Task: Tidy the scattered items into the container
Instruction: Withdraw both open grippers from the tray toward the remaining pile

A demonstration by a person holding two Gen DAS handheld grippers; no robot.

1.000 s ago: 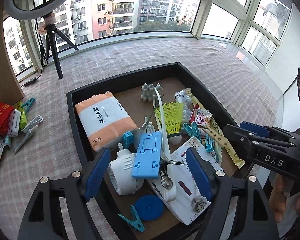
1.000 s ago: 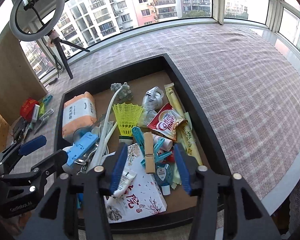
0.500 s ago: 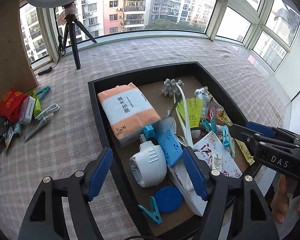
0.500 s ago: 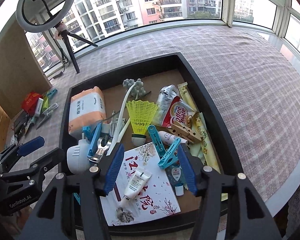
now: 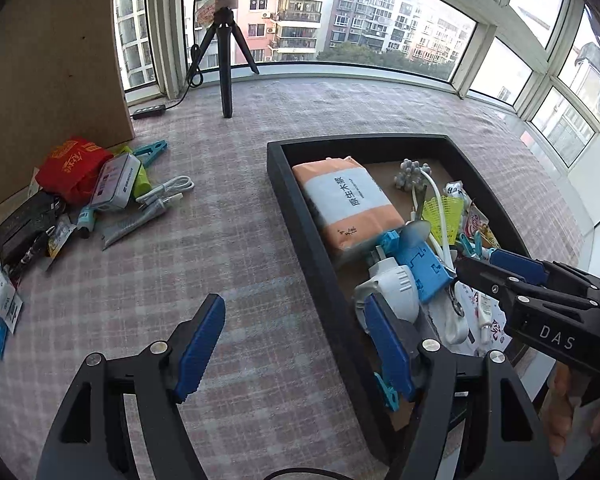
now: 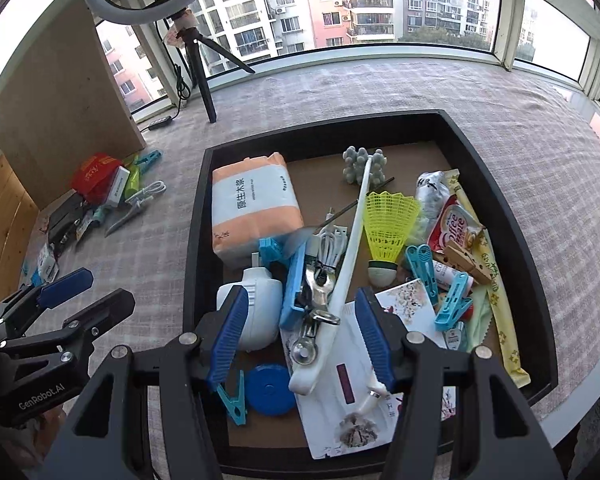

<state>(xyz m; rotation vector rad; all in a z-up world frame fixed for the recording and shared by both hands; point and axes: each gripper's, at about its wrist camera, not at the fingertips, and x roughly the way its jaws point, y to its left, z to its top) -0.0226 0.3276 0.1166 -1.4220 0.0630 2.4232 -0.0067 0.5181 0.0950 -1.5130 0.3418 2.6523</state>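
Both hand-held grippers empty, container part-filled, pile of items still out on the bench.

Left hand-held gripper (image 5: 296,350) open over checked cloth at the black tray's (image 5: 300,216) left wall, jaws just narrowed slightly, nothing between. Right hand-held gripper (image 6: 302,336) open above tray contents: tissue pack (image 6: 256,204), yellow shuttlecock (image 6: 388,228), white backscratcher (image 6: 350,248). Scattered pile, red packet (image 5: 72,166), white cable (image 5: 168,190), lies well left of tray.

Checked cloth (image 5: 236,248), black tray (image 5: 300,216), scattered items (image 5: 112,196)
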